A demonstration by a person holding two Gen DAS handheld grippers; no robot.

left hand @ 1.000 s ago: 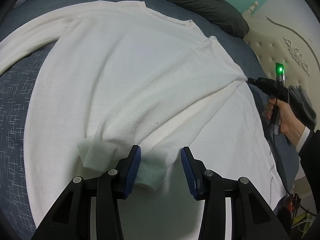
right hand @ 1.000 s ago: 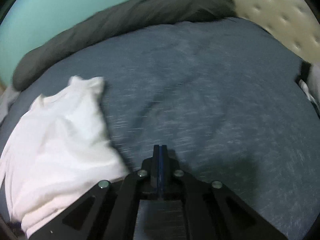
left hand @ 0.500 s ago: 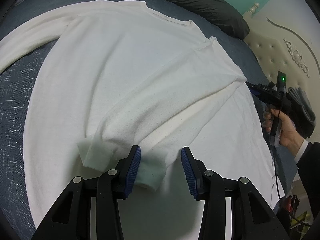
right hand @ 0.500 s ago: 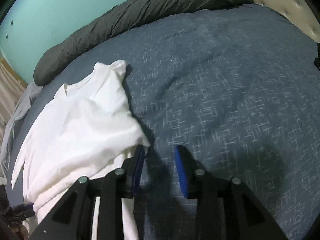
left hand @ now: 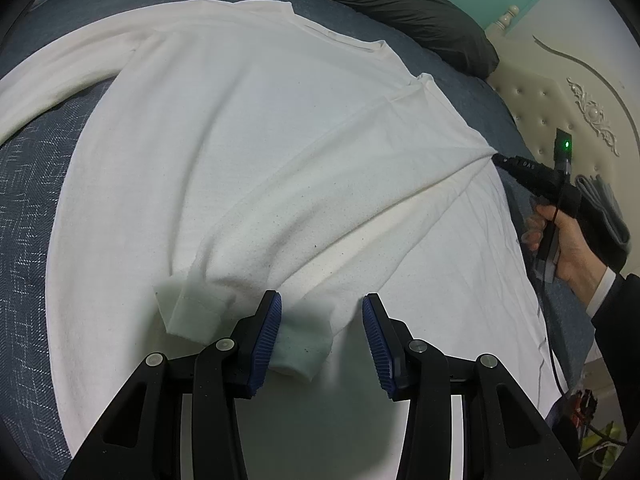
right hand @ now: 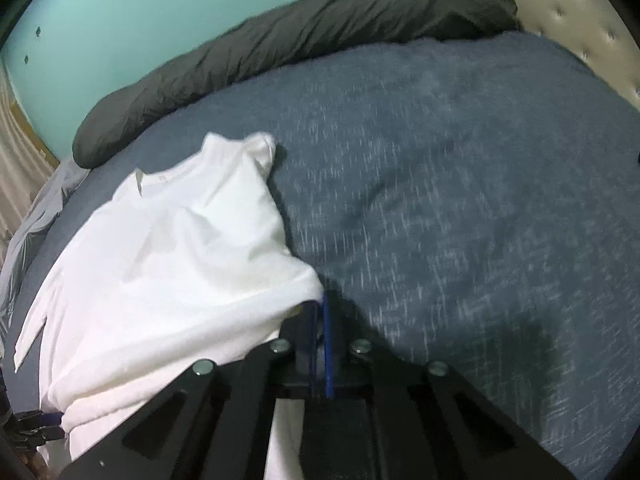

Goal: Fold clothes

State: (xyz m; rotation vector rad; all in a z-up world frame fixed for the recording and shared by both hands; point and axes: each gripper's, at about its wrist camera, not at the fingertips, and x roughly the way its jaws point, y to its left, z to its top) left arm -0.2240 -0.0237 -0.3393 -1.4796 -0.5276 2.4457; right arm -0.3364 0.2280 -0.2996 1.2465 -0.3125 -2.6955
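The shirt (left hand: 240, 152) is plain white. It lies on a blue bedspread (right hand: 460, 200) flecked with white, beside a dark grey duvet (right hand: 300, 28). The wall (right hand: 140, 8) is teal, the grippers' pads (left hand: 266, 332) blue.

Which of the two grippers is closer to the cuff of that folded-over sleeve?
Left. The left gripper hovers open right over the sleeve cuff, which lies between its fingers. The right gripper is shut on the white shirt at its far side edge, well away from the cuff.
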